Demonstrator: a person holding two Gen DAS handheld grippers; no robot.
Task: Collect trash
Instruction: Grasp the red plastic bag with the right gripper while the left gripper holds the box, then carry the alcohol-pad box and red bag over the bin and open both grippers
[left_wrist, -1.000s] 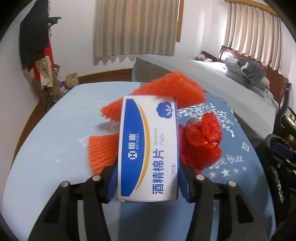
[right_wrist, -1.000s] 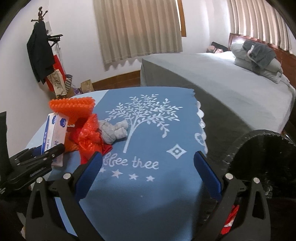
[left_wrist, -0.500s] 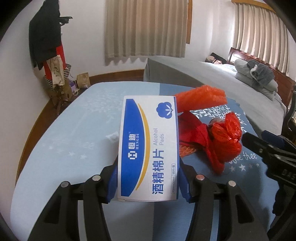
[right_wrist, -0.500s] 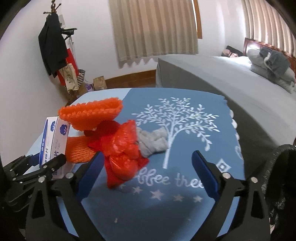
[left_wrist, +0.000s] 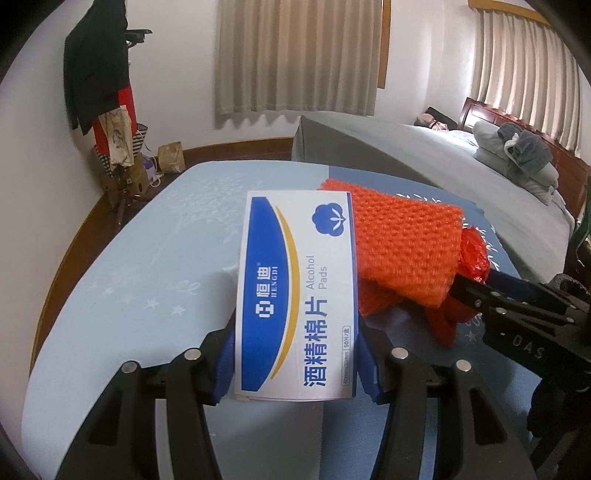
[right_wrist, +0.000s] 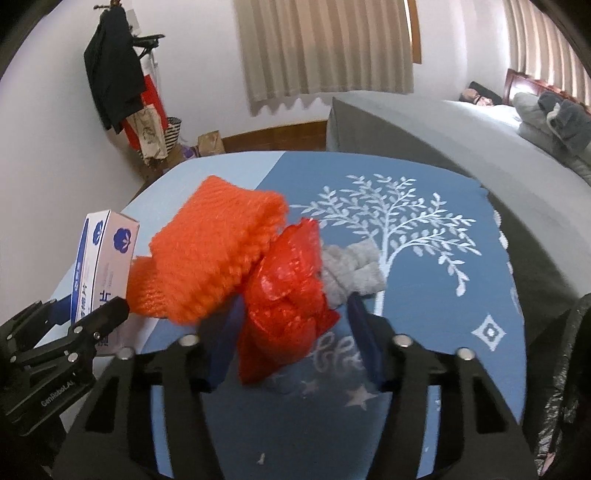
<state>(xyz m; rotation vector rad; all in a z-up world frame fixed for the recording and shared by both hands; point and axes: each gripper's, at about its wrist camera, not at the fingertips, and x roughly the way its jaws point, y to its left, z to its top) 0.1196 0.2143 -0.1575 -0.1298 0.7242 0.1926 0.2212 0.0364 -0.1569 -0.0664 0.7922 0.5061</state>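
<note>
- Alcohol-pad box, centre frame of left view, clamped between left gripper fingers.
- Red plastic bag, centre of right view, between right gripper fingers, parted; contact unclear.
- Orange foam net touching bag, upper left.

The alcohol pads box is hiding part of the orange foam net; the black bag is running off-frame.

Orange foam net crowds right gripper from left; grey sock ahead; tablecloth rightward open.
</note>
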